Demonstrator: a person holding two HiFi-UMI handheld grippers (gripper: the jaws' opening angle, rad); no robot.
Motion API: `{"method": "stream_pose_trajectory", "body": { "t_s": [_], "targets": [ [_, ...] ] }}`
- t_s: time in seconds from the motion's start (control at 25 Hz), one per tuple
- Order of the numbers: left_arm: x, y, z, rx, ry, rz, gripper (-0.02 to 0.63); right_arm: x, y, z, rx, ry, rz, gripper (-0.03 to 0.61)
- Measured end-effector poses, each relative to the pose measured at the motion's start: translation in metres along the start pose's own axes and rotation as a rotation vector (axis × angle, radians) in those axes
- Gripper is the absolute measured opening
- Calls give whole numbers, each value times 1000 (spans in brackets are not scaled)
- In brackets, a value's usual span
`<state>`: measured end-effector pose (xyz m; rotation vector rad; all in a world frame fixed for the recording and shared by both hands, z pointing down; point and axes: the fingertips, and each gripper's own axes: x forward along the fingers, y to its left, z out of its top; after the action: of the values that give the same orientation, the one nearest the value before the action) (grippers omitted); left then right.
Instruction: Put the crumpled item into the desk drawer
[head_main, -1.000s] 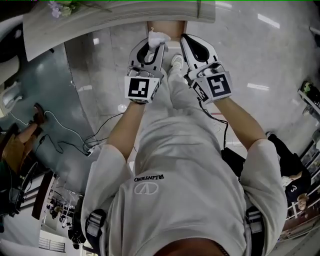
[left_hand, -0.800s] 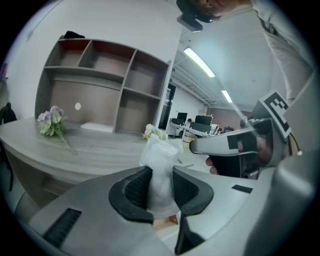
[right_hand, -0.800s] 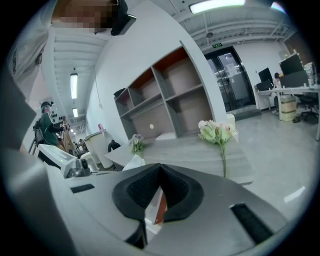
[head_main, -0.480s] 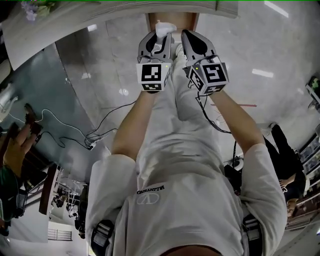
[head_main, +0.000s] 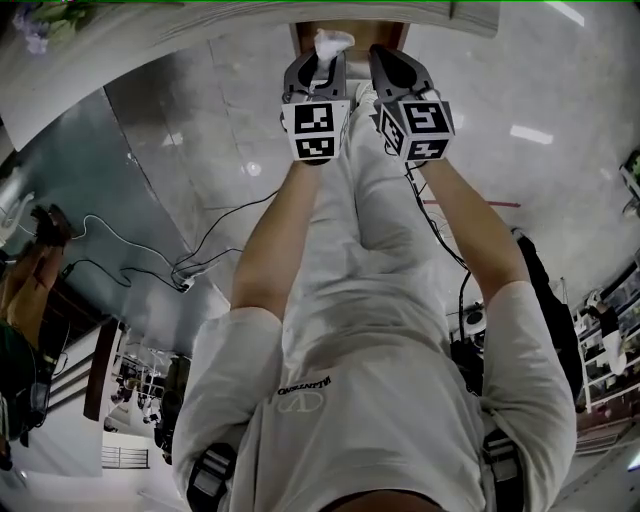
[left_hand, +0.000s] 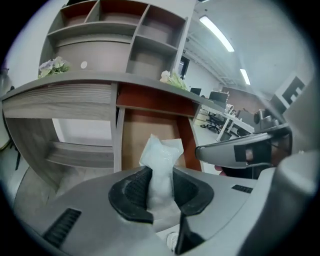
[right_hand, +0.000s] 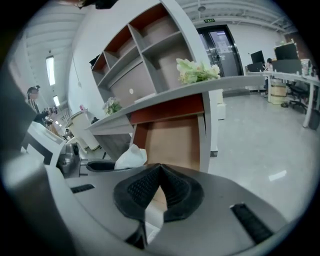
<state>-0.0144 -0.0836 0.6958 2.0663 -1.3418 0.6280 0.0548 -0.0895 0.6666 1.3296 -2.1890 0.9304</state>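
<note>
Up front on the left gripper (left_hand: 161, 176), the 2 jaws are clamping the wad (left_hand: 160, 150) around its lower half, so the crumpled white top is poking out past the tips. That's looking like a carry grip to me: enough squeeze that it isn't slipping, with the loose end leading toward the drawer (left_hand: 145, 135), which is sitting open right behind it. The wad isn't in there yet, it's hanging in front of the opening.

The right gripper (right_hand: 160, 170) is pinched closed on nothing, tips meeting, and riding just beside the left one. My guess is it's just tagging along with nothing to do.

Both are pointing at the brown drawer tucked under the desk (left_hand: 75, 80), with shelves (left_hand: 115, 30) and flowers (left_hand: 172, 77) up top.

Hard to make out:
- the gripper bodies are blocking the drawer's front edge and most of its floor, so I can't tell if anything's inside
- the head view is cutting the drawer off at the top edge
- I can't tell if the wad is tissue or thin plastic
- the pinched part is hiding between the pads
</note>
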Motion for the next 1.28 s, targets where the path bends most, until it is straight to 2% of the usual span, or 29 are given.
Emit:
{"method": "stream_pose_trajectory", "body": {
  "t_s": [0.2,0.64,0.8,1.0,1.28],
  "targets": [
    [9,-2,-16,-16,52,19,86,8,-2,-9,22,16,-7,0],
    [18,-1,-25,-36,76,21,105,17,-1,-15,36,25,0,0],
    [19,-3,-25,-45,86,11,142,15,1,-15,31,23,8,0],
    [19,-12,-26,-61,92,-19,229,9,2,-12,28,18,10,0],
    [17,-5,-33,-44,68,-5,235,9,3,-25,23,19,10,0]
  ]
}}
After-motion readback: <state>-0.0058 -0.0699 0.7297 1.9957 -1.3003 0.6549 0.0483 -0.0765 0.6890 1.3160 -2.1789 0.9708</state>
